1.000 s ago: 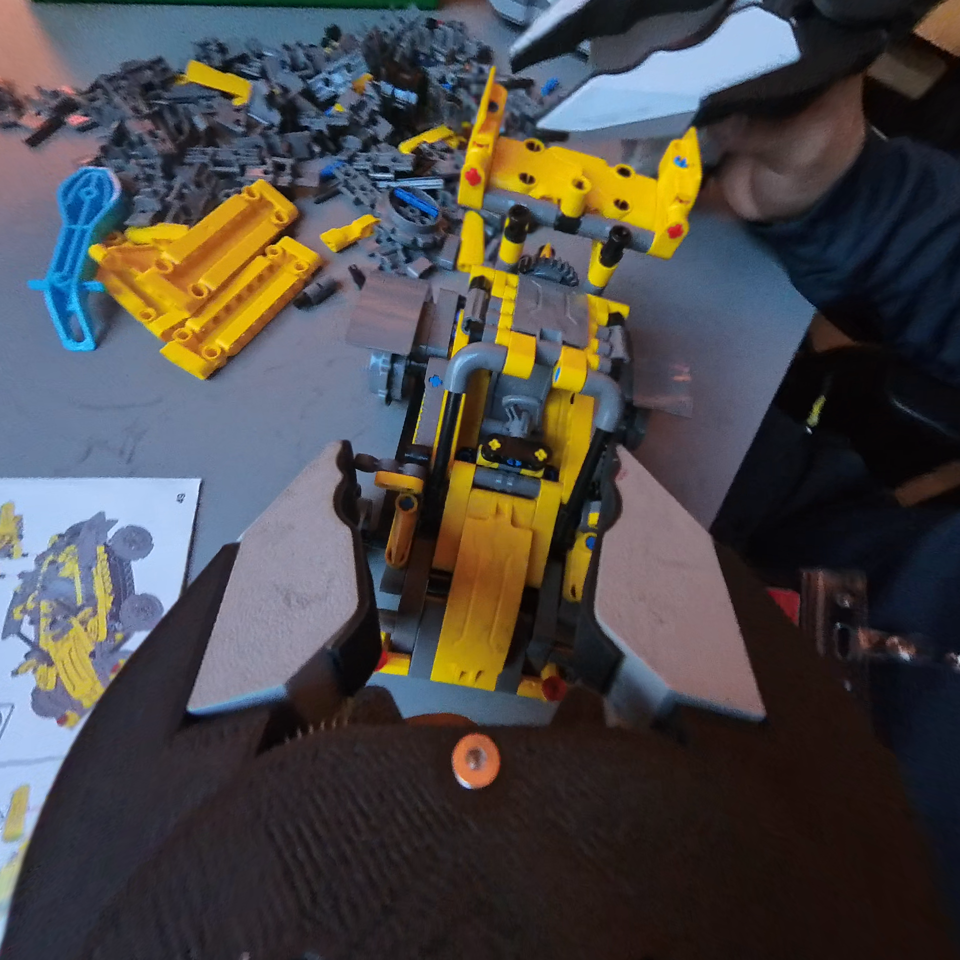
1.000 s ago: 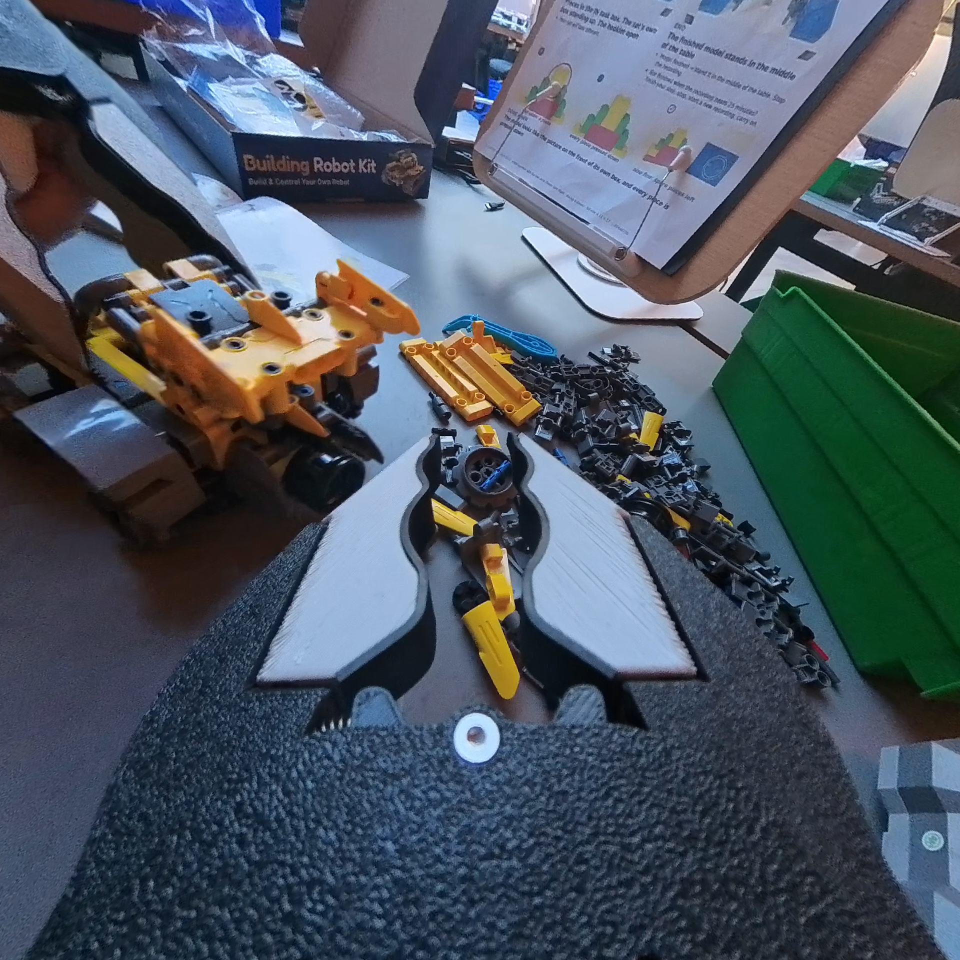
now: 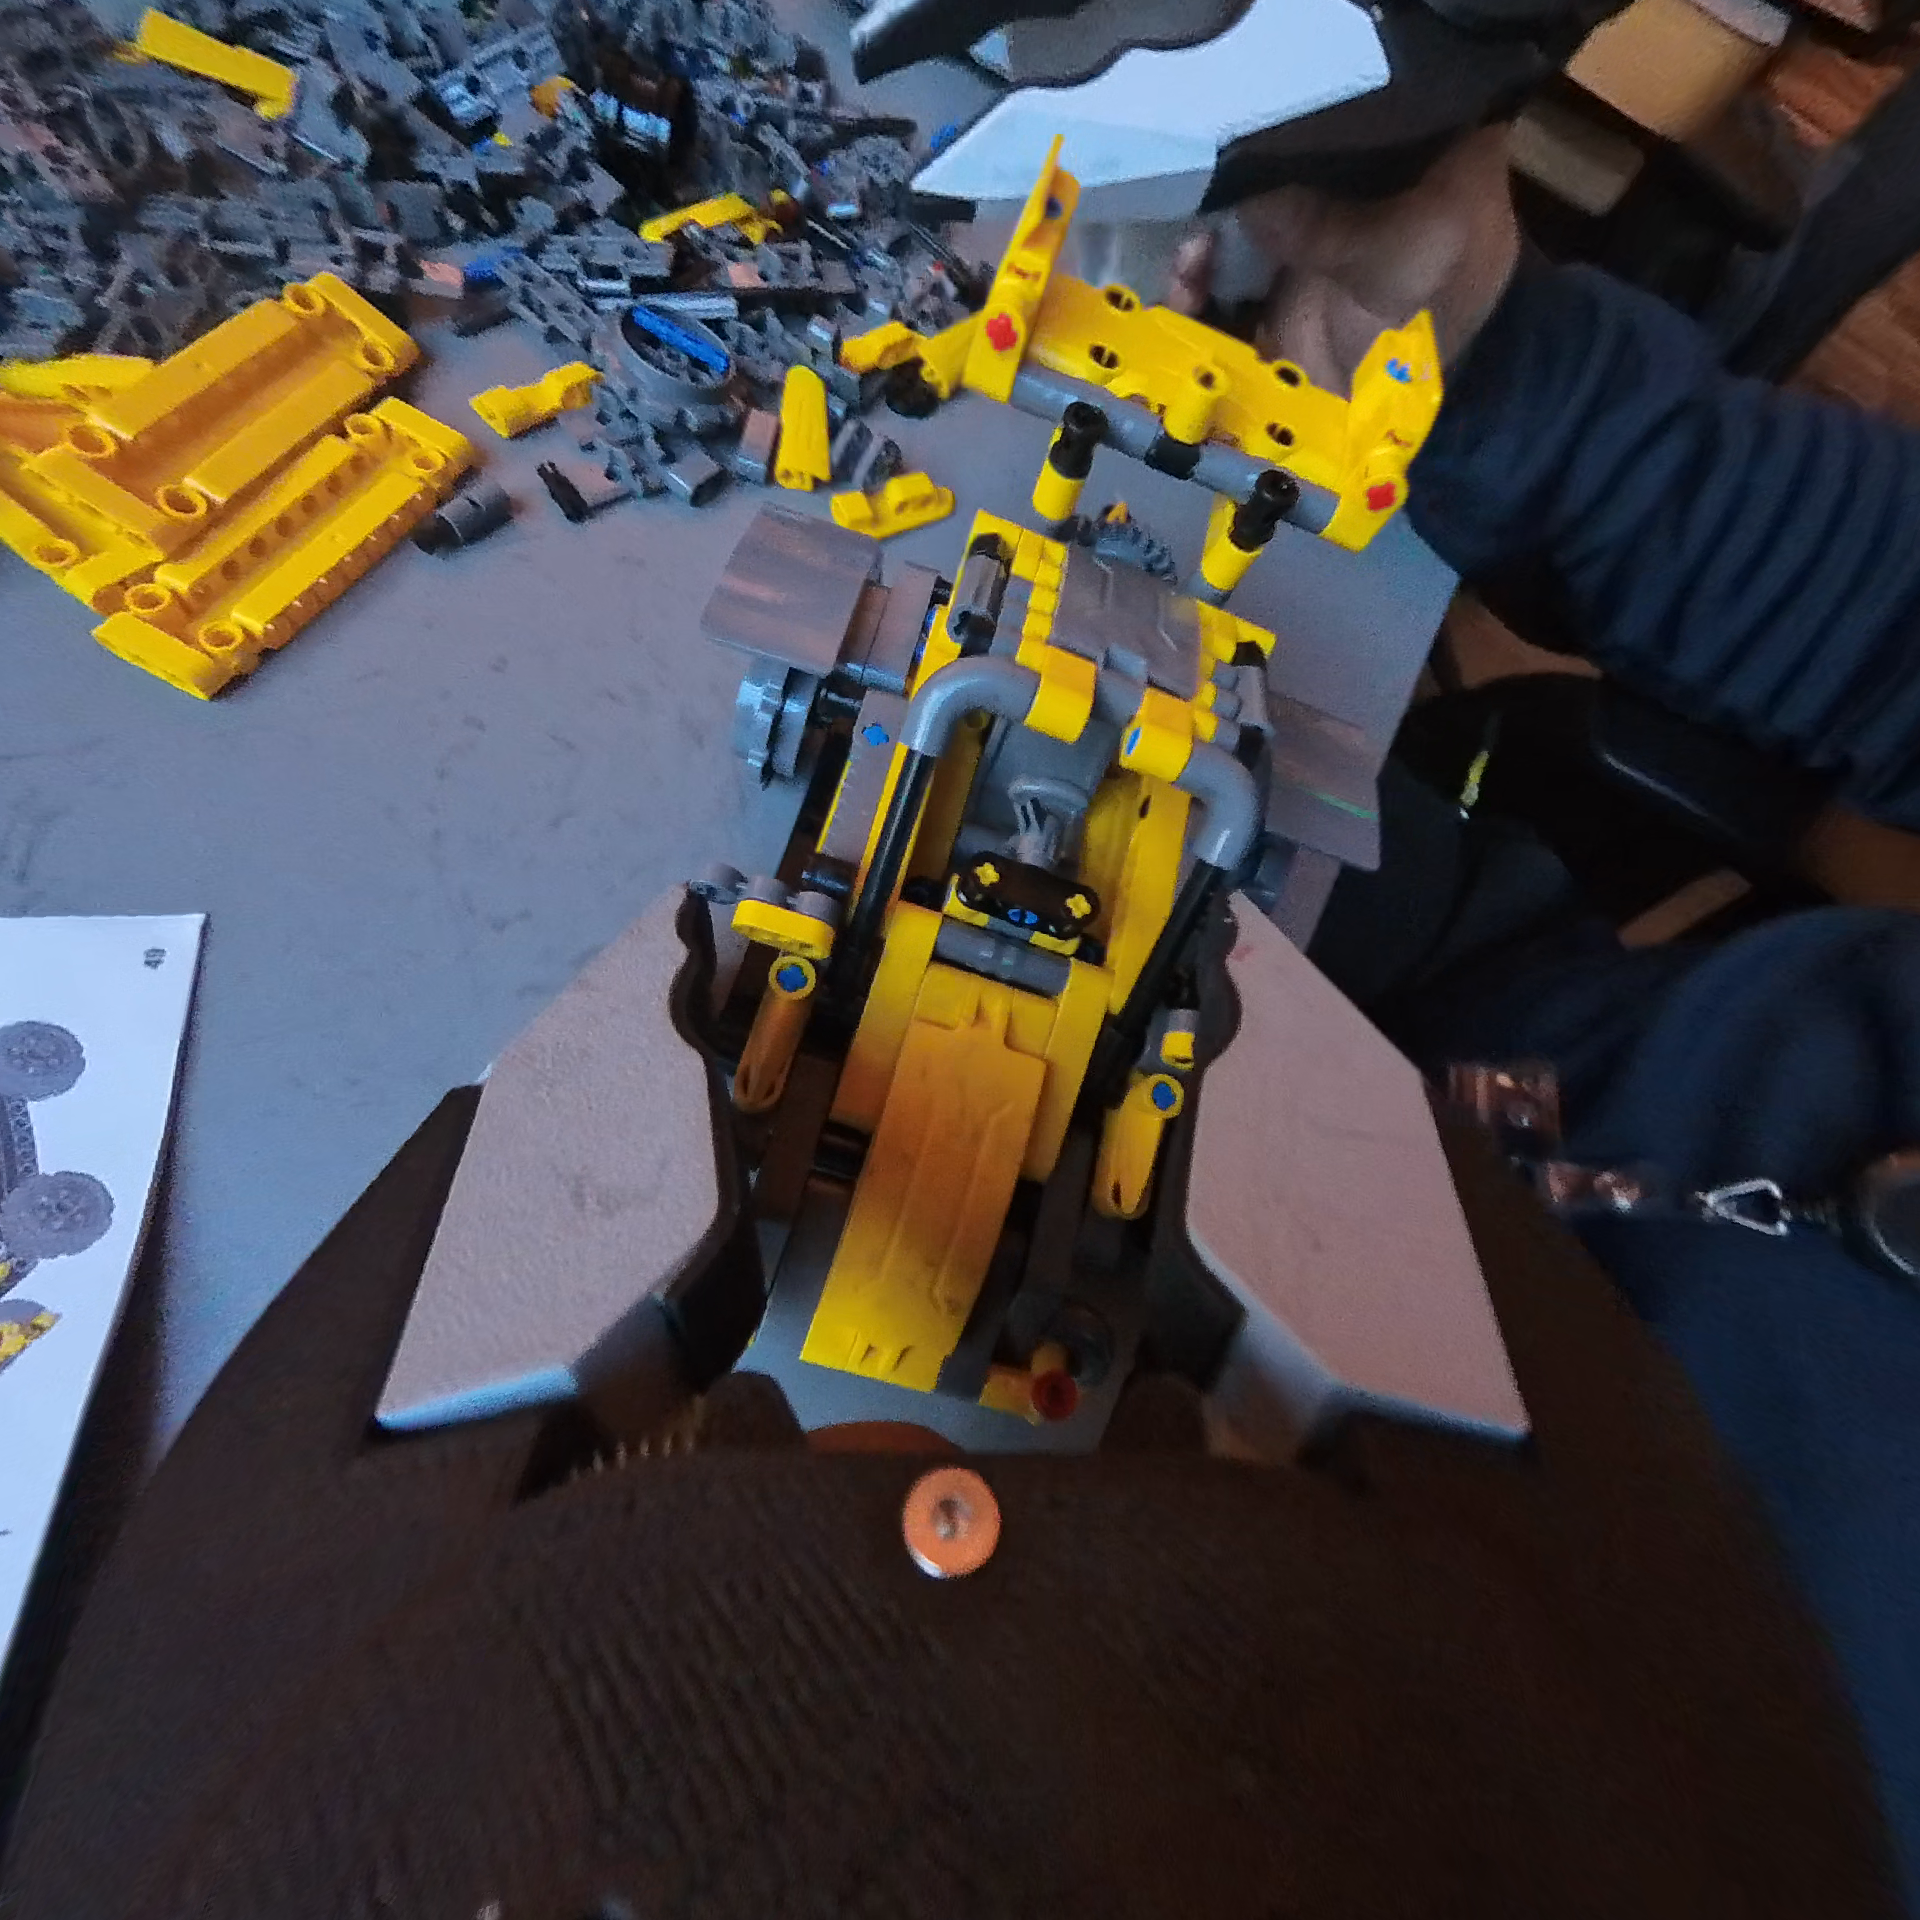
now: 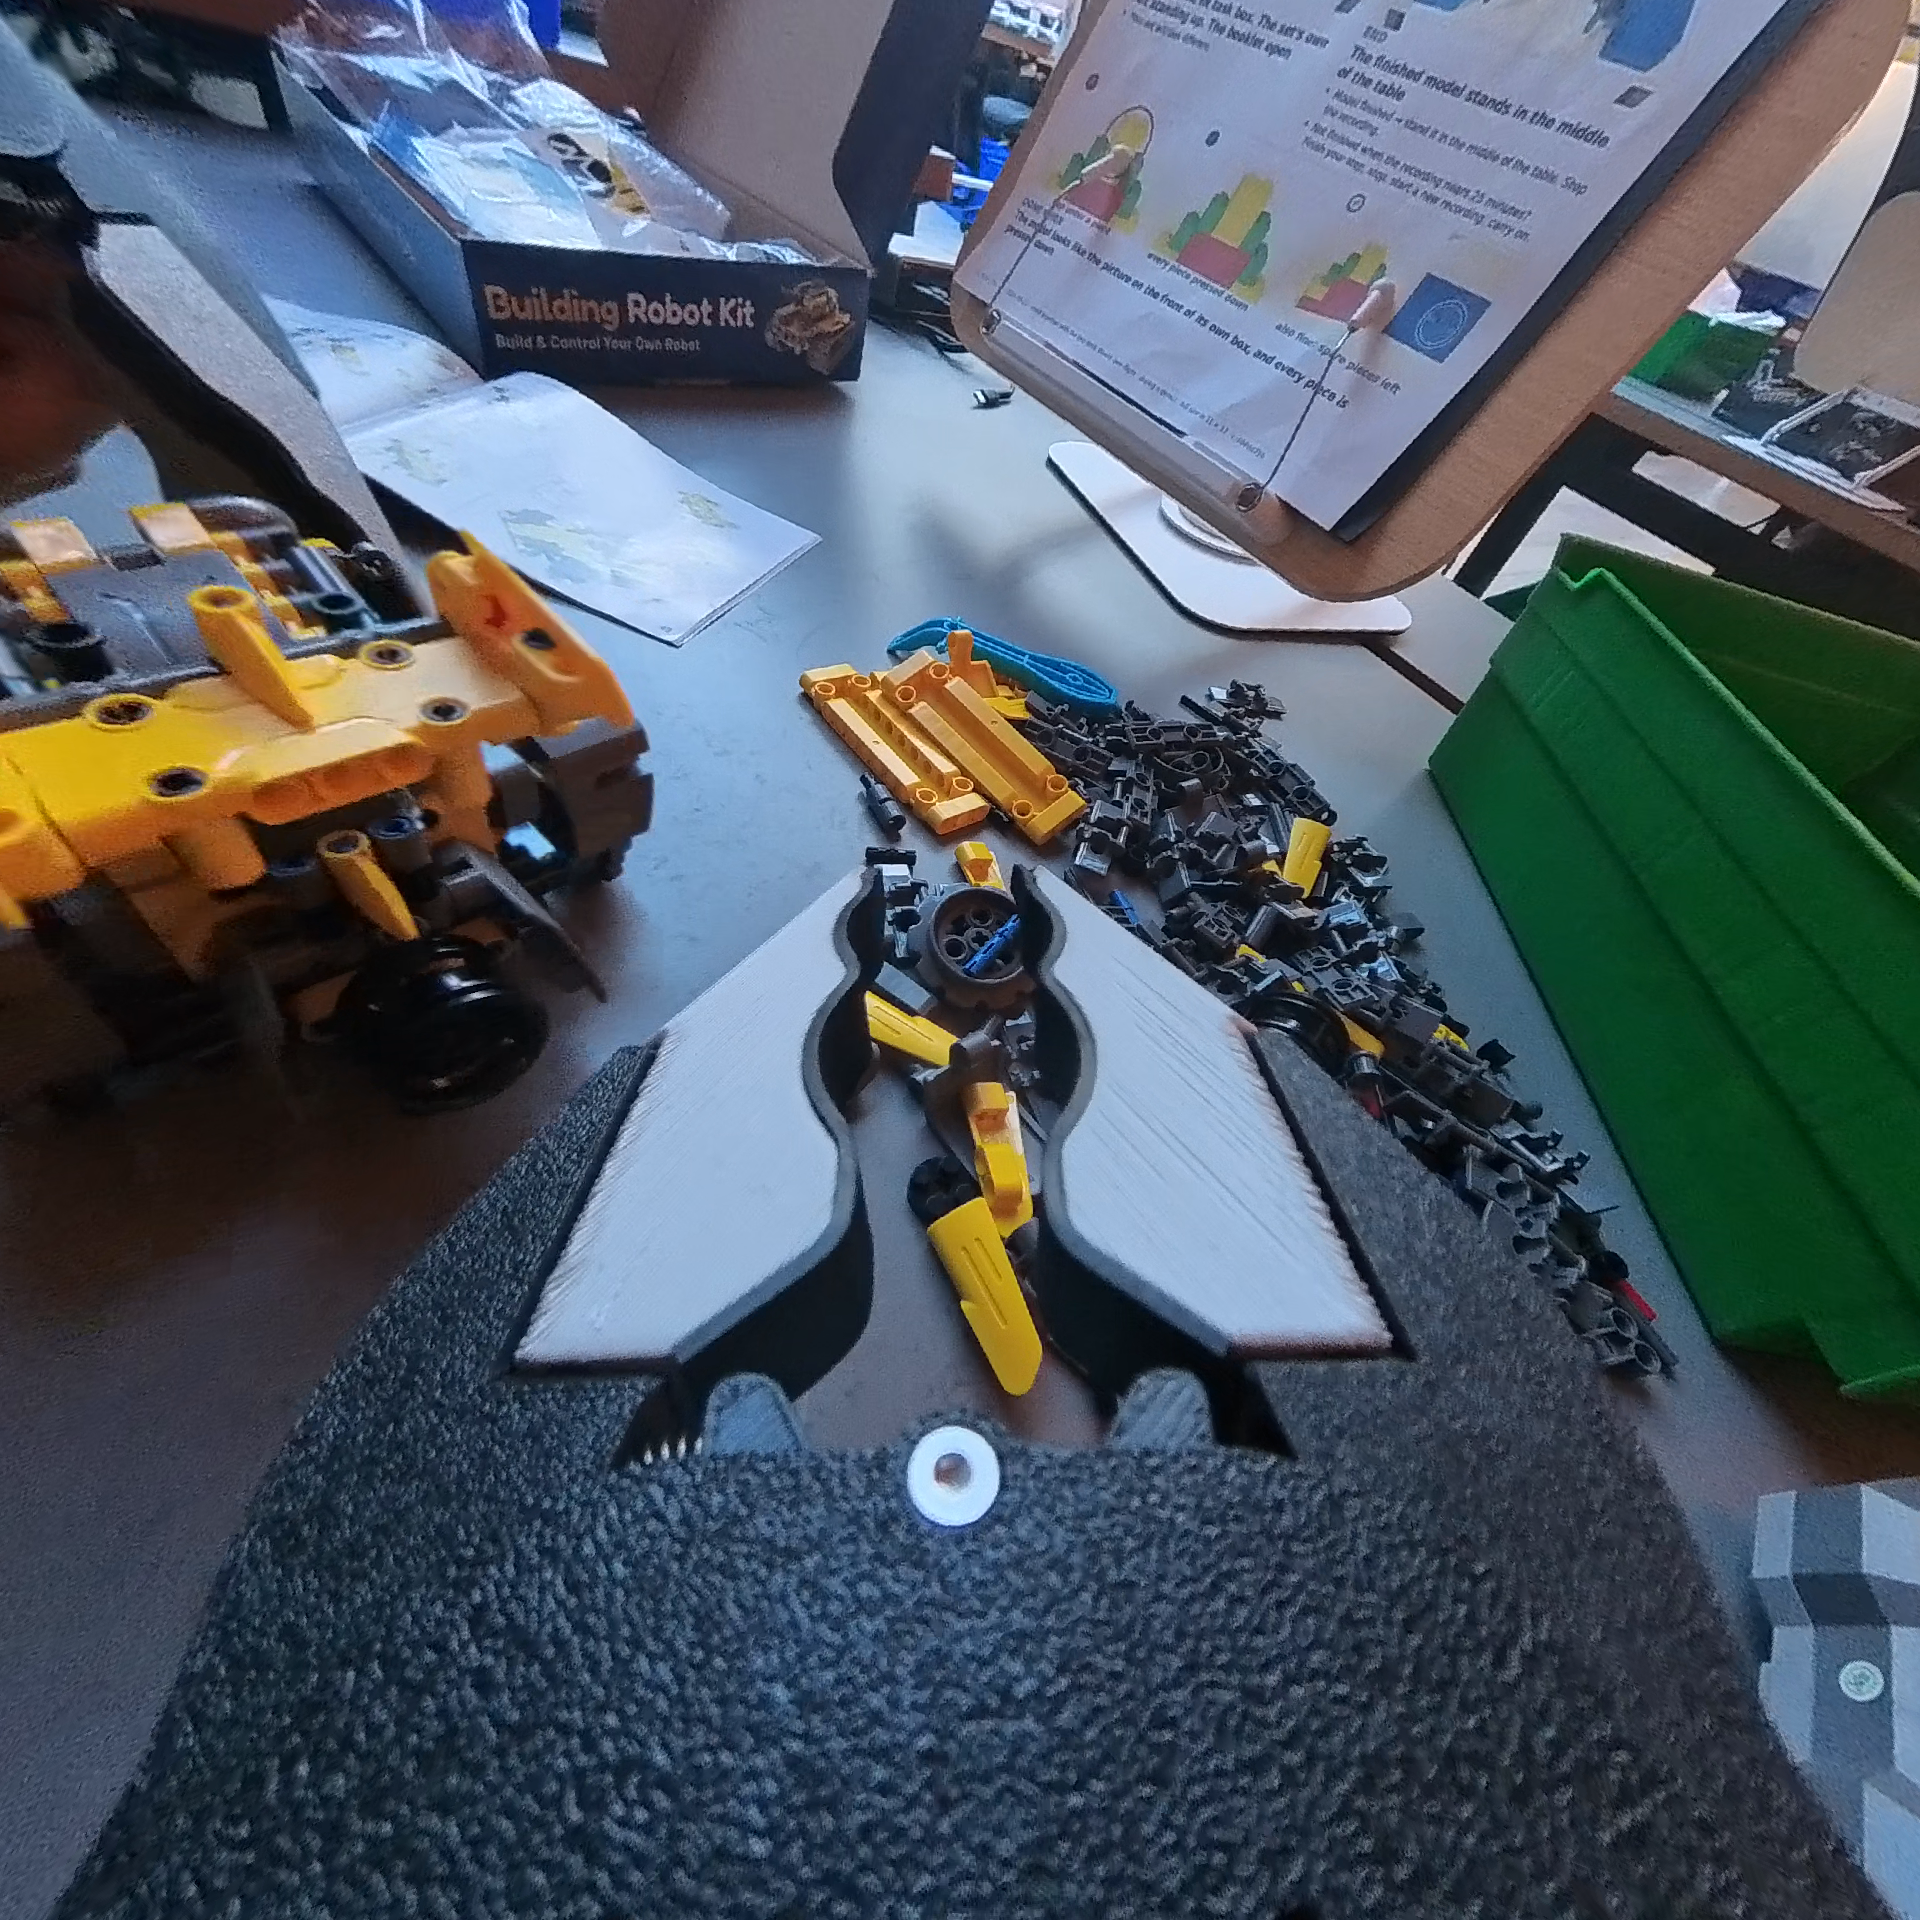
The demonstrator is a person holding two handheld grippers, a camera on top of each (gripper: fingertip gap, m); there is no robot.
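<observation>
Left wrist view: the left gripper (image 3: 956,1049) is clamped on the yellow toy vehicle (image 3: 997,987), both fingers against its sides, over the grey table (image 3: 416,748). Keep the squeeze even; the vehicle's upper frame looks fragile.

Right wrist view: the right gripper (image 4: 951,935) hangs with jaws apart, empty, above the loose parts (image 4: 1247,883), tips flanking a small grey wheel (image 4: 971,940). Judged best to descend straight.

Booklet (image 3: 83,1195) cropped at frame edge
</observation>
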